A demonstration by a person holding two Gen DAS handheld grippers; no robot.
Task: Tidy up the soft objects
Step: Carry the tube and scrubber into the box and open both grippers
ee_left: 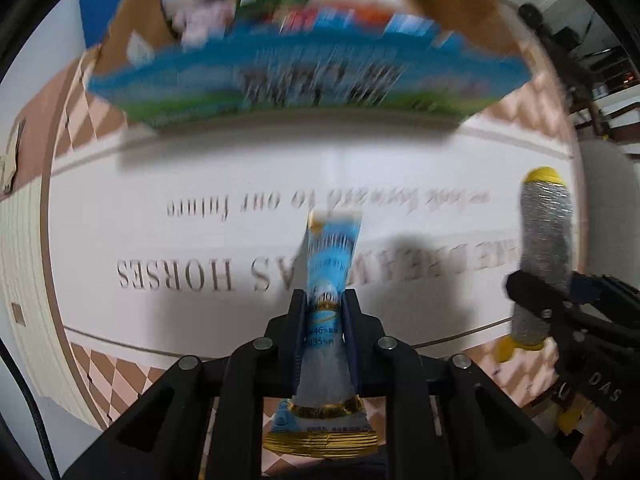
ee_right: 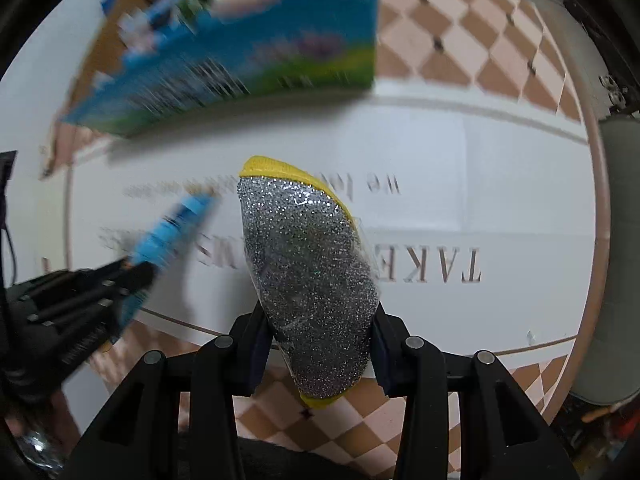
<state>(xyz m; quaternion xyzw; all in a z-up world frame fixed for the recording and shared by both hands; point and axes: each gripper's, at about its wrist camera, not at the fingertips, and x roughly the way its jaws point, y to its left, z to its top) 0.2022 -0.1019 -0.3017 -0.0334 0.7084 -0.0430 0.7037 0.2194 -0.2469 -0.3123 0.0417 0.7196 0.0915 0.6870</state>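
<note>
Soft pouch (ee_left: 326, 312), light blue with gold bands at its lower seam, stands upright between the fingers of your left gripper (ee_left: 325, 300); the jaws are narrowed onto its middle, so both ends project past the pads. Beyond it lies the white tablecloth (ee_left: 200, 240), printed with grey lettering and bordered by a brown-and-pink checked pattern. At the far edge of the cloth sits an open cardboard box (ee_left: 304, 76) with a blue and green printed front wall; blurred packets show inside it, too smeared to identify.

Your right gripper (ee_right: 316, 320) clamps a scouring sponge (ee_right: 308, 276), silver glitter mesh over a yellow body, wrapped in clear film. The jaws press its lower half, and its upper yellow edge tilts toward the box (ee_right: 248, 60). Both held items hang above the cloth, short of the box.

From the left wrist camera, the sponge (ee_left: 544, 256) and right gripper (ee_left: 536, 300) appear at the right margin. From the right wrist camera, the pouch (ee_right: 172, 240) and left gripper (ee_right: 132, 276) appear at the left, motion-blurred.
</note>
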